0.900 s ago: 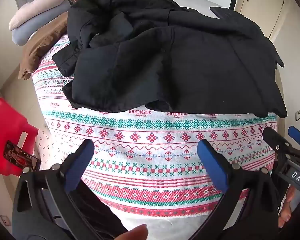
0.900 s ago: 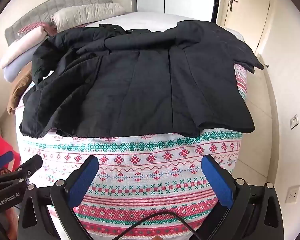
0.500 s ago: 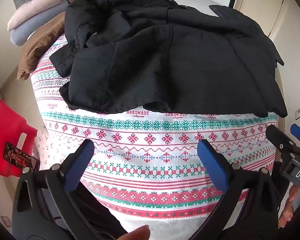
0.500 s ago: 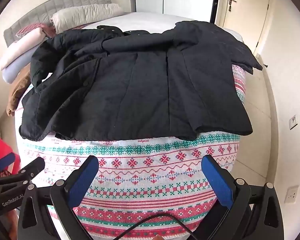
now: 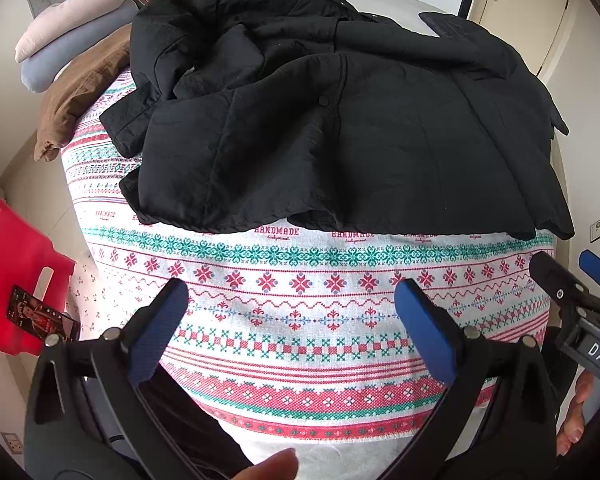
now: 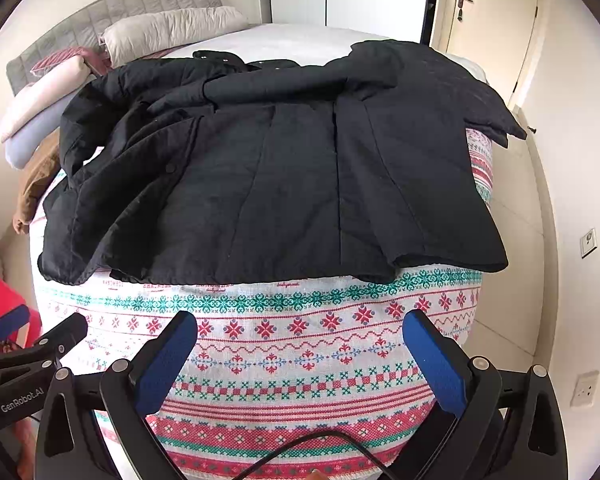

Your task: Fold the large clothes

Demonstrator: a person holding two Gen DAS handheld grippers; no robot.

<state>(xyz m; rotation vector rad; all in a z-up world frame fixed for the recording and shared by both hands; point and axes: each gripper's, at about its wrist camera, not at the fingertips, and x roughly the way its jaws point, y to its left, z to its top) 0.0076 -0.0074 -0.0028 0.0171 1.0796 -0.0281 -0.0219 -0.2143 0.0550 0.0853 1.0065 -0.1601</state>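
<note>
A large black jacket (image 5: 340,120) lies spread on the patterned red, green and white cloth (image 5: 300,320) over the bed. Its left front is rumpled and folded over; its hem runs along the cloth's near part. It also shows in the right wrist view (image 6: 292,176), flatter on the right side. My left gripper (image 5: 292,304) is open and empty, held short of the hem over the cloth. My right gripper (image 6: 300,336) is open and empty, likewise short of the hem. Each gripper shows at the other view's edge.
Folded pink and grey-blue bedding (image 5: 72,28) and a brown garment (image 5: 84,84) lie at the bed's left edge. A red stool (image 5: 16,280) stands on the floor at left. Pillows (image 6: 172,28) and a headboard are at the far end. A door (image 6: 492,20) is at right.
Both grippers have moved slightly forward toward the jacket's hem; the jacket looms a little larger. Both stay open. The jacket has not moved.
</note>
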